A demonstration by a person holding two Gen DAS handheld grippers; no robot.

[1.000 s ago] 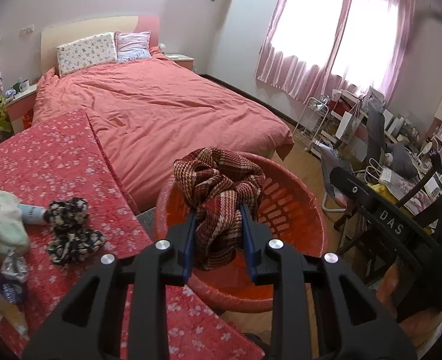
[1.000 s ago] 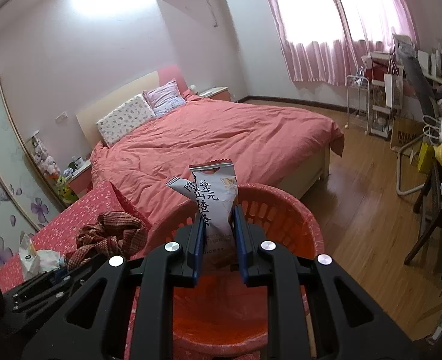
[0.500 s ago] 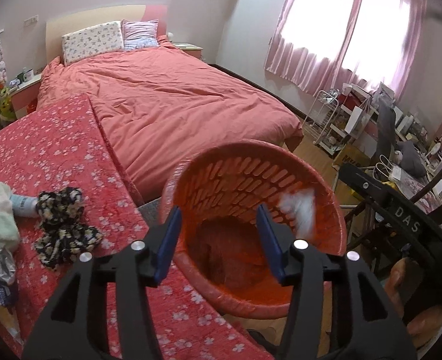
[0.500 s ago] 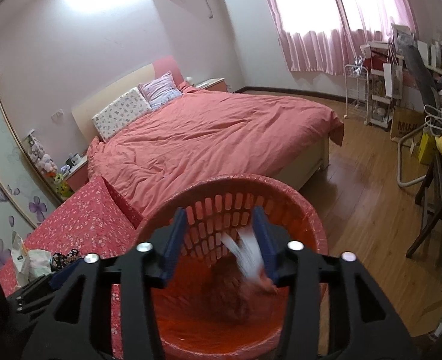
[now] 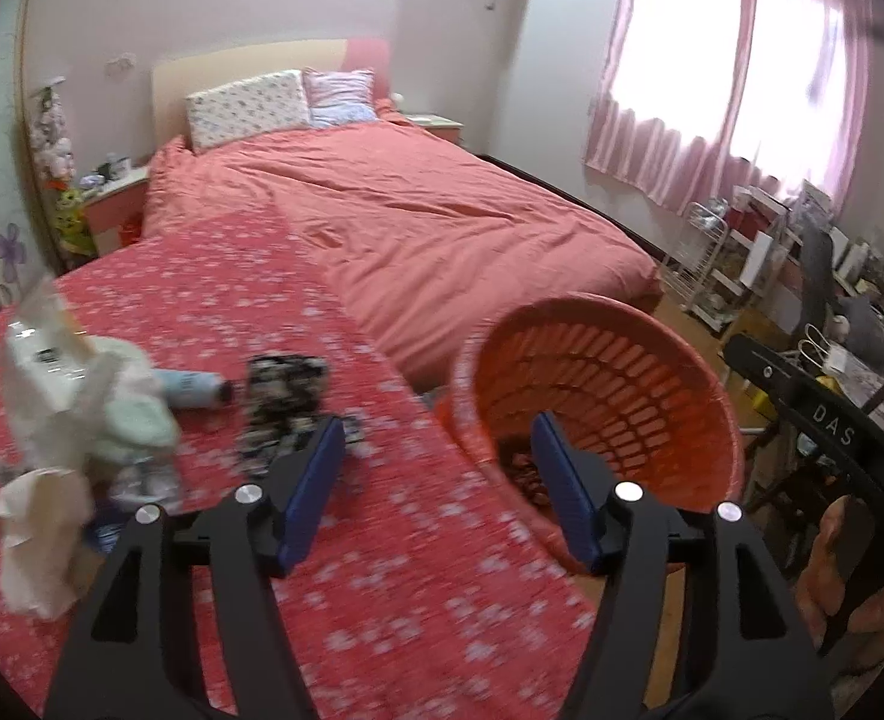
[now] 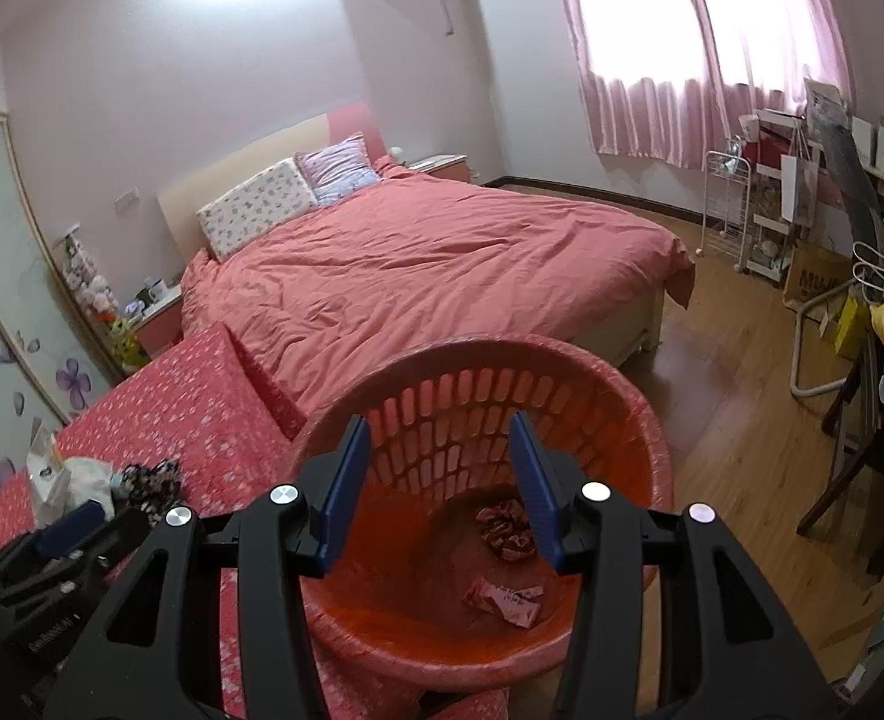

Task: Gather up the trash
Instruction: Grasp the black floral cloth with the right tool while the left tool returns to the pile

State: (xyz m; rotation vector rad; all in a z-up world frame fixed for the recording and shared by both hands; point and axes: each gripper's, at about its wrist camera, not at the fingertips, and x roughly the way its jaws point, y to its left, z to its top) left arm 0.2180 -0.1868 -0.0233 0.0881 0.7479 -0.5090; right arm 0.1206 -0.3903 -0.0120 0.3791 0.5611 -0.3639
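The left gripper (image 5: 439,459) hung over the edge of the flowered red cloth (image 5: 214,300), its jaws opening with nothing between them. The right gripper (image 6: 439,468) stood wide and empty above the orange basket (image 6: 652,420), which sat beside the cloth and near the bed (image 6: 442,264). In the basket's bottom lay a checked scarf (image 6: 505,531) and a snack packet (image 6: 505,597) (both looked reddish in that light). More litter stayed on the cloth: a white bag (image 5: 40,354), a small bottle (image 5: 193,389) and a black flowered rag (image 5: 286,396).
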